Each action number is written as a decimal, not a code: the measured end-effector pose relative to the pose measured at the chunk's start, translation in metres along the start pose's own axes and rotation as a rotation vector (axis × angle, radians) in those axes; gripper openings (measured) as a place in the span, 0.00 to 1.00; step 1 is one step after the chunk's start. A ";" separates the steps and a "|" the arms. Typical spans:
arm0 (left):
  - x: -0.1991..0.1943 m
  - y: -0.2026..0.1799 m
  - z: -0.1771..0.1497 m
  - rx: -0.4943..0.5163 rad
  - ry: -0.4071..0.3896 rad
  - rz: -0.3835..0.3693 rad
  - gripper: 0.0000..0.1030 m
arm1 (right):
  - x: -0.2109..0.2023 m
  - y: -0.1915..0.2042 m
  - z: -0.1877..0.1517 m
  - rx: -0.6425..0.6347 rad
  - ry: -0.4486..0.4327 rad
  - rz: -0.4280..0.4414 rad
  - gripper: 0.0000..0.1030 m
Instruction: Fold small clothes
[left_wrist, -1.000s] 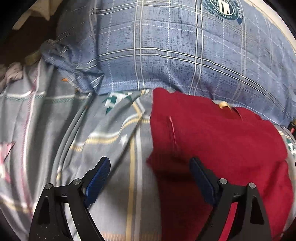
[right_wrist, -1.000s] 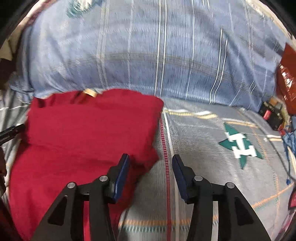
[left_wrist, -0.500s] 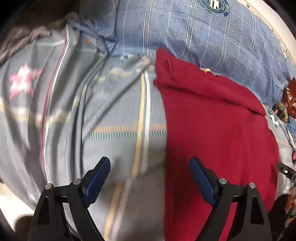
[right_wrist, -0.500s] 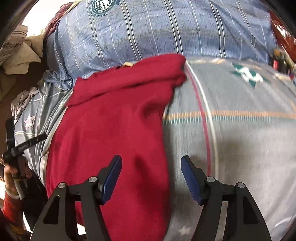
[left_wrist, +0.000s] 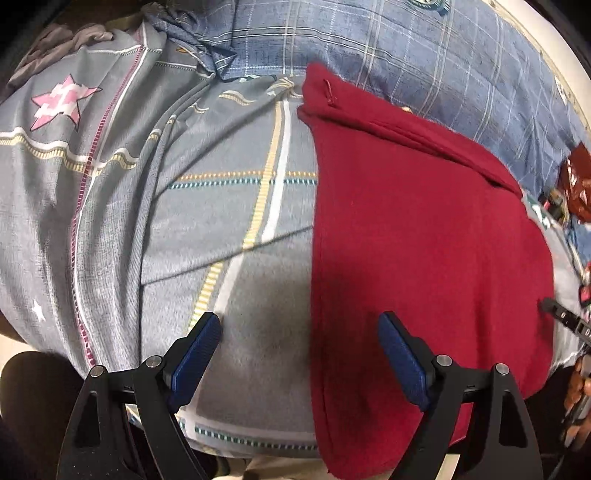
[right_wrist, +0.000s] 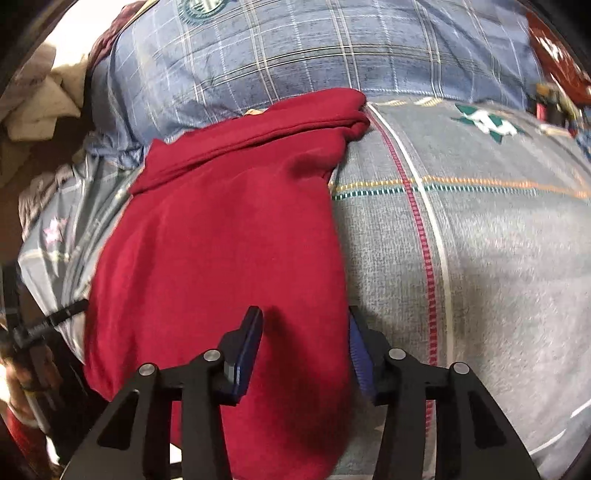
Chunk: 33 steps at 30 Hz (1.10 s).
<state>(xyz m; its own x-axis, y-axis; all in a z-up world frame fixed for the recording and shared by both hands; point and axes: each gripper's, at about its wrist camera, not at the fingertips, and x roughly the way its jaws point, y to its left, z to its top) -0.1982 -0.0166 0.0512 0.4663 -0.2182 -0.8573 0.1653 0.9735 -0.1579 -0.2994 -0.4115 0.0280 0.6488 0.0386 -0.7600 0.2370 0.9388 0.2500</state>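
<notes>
A dark red garment (left_wrist: 424, 229) lies flat on the grey patterned sheet (left_wrist: 229, 280), its far end folded over against a pillow. My left gripper (left_wrist: 299, 325) stands open and wide near the garment's near end. The garment's left edge runs between the fingers, and the right finger is over red cloth. In the right wrist view the same garment (right_wrist: 229, 236) fills the left centre. My right gripper (right_wrist: 304, 317) straddles its right edge with jaws closing; the pads do not visibly press the cloth. Each view shows a black part of the other gripper at its edge (left_wrist: 565, 321) (right_wrist: 48, 321).
A blue plaid pillow (right_wrist: 314, 51) lies across the far side. Crumpled clothes (right_wrist: 40, 107) are piled far left of it. A red packet and small items (left_wrist: 576, 181) sit at the right of the bed. The sheet's near edge (left_wrist: 240, 443) drops off below my fingers.
Both grippers drew back from the garment's far end to its near end, so more of it shows. The right jaws widened, then narrowed around the garment's right edge. The left stayed wide.
</notes>
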 end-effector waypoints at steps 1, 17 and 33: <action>0.001 -0.003 -0.003 0.018 0.000 0.010 0.84 | 0.000 0.001 -0.001 -0.010 -0.002 -0.001 0.48; -0.003 -0.014 -0.018 0.052 -0.007 0.015 0.84 | 0.000 0.017 -0.011 -0.109 0.009 -0.058 0.50; -0.004 -0.022 -0.021 0.070 0.036 -0.016 0.88 | -0.013 0.009 -0.030 -0.137 0.065 0.002 0.28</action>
<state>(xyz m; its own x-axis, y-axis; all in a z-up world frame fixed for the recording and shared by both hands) -0.2220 -0.0355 0.0479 0.4316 -0.2301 -0.8722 0.2338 0.9624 -0.1383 -0.3278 -0.3928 0.0224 0.6001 0.0582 -0.7978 0.1319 0.9765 0.1705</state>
